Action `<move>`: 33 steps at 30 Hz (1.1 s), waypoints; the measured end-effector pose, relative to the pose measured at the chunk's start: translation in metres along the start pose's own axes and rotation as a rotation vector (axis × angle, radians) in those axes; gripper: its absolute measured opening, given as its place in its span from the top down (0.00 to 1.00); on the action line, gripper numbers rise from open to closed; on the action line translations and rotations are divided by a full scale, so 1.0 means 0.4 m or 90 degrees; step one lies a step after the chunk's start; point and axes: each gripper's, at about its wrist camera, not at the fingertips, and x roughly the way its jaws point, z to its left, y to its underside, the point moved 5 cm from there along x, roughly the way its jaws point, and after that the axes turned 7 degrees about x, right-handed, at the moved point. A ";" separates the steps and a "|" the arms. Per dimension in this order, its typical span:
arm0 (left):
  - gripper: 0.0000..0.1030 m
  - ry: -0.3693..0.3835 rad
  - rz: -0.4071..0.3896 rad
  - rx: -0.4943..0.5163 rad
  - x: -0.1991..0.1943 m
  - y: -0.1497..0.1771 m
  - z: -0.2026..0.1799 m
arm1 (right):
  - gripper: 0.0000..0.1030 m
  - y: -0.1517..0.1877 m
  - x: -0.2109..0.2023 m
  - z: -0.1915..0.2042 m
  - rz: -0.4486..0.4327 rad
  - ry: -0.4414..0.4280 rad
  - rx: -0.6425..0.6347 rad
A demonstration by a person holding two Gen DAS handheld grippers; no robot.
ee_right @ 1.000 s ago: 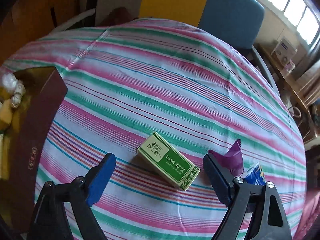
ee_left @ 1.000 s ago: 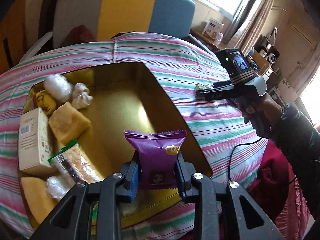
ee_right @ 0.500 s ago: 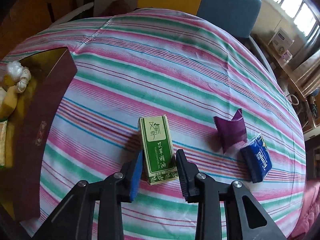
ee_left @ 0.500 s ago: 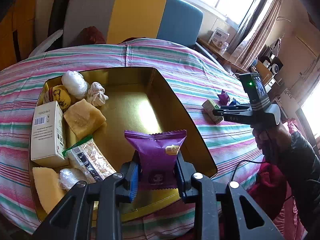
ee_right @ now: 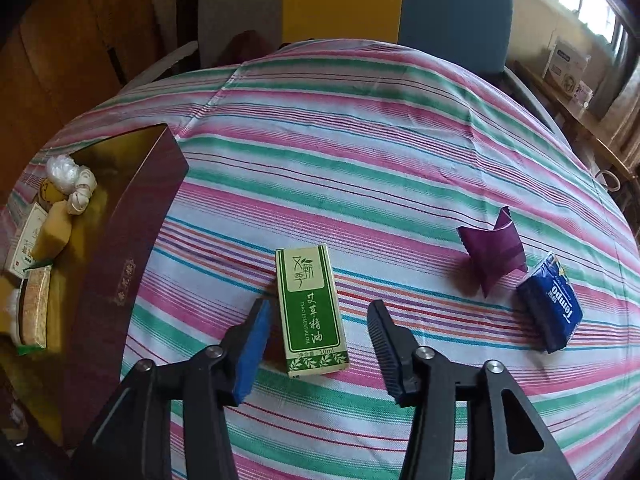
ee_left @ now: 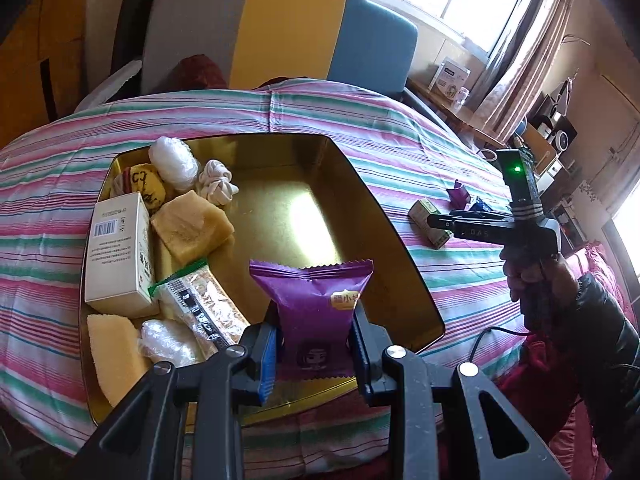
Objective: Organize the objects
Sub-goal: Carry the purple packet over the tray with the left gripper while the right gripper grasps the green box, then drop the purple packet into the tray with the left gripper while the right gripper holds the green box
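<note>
Around your left gripper point(ee_left: 314, 346) the gold tray point(ee_left: 404, 248) is crowded on its left side: a white box point(ee_left: 118, 256), yellow sponge blocks point(ee_left: 190, 226) and wrapped snacks point(ee_left: 200, 308), while its right half is bare. The jaws are clamped on the purple packet point(ee_left: 314, 312), held upright above the near rim. On the striped bench point(ee_right: 360, 140), your right gripper point(ee_right: 316, 342) points steeply down; its jaws are opening, with the green box point(ee_right: 310, 308) lying between them, pads not pressing it. A purple wrapper point(ee_right: 492, 256) and a blue tissue pack point(ee_right: 550, 308) lie to the right.
</note>
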 end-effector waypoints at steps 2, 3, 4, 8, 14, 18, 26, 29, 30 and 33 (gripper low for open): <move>0.70 -0.006 0.001 -0.005 -0.002 0.002 0.007 | 0.40 0.002 0.000 0.001 -0.005 -0.005 -0.003; 0.70 -0.010 0.000 -0.007 -0.003 0.002 0.011 | 0.38 0.002 0.003 0.002 -0.006 -0.006 -0.005; 0.70 -0.015 -0.001 -0.011 -0.004 0.002 0.016 | 0.38 0.000 0.008 -0.001 -0.005 -0.008 -0.005; 0.70 -0.030 -0.004 -0.025 -0.008 0.002 0.034 | 0.70 -0.004 0.035 0.001 0.005 0.012 -0.021; 0.70 -0.036 -0.011 -0.065 -0.005 -0.024 0.070 | 0.70 -0.003 0.043 0.012 0.008 0.024 -0.038; 0.70 -0.028 -0.010 -0.077 0.025 -0.076 0.078 | 0.70 -0.003 0.042 0.010 0.011 0.028 -0.033; 0.70 -0.026 0.007 -0.062 0.150 -0.196 0.088 | 0.70 -0.001 0.040 0.015 0.009 0.038 -0.034; 0.70 -0.018 0.024 -0.073 0.210 -0.230 0.109 | 0.70 -0.002 0.041 0.016 0.009 0.037 -0.032; 0.70 -0.023 0.026 -0.071 0.226 -0.241 0.114 | 0.70 -0.002 0.041 0.015 0.009 0.037 -0.034; 0.70 -0.037 0.037 -0.058 0.278 -0.274 0.127 | 0.70 -0.003 0.041 0.011 0.009 0.034 -0.032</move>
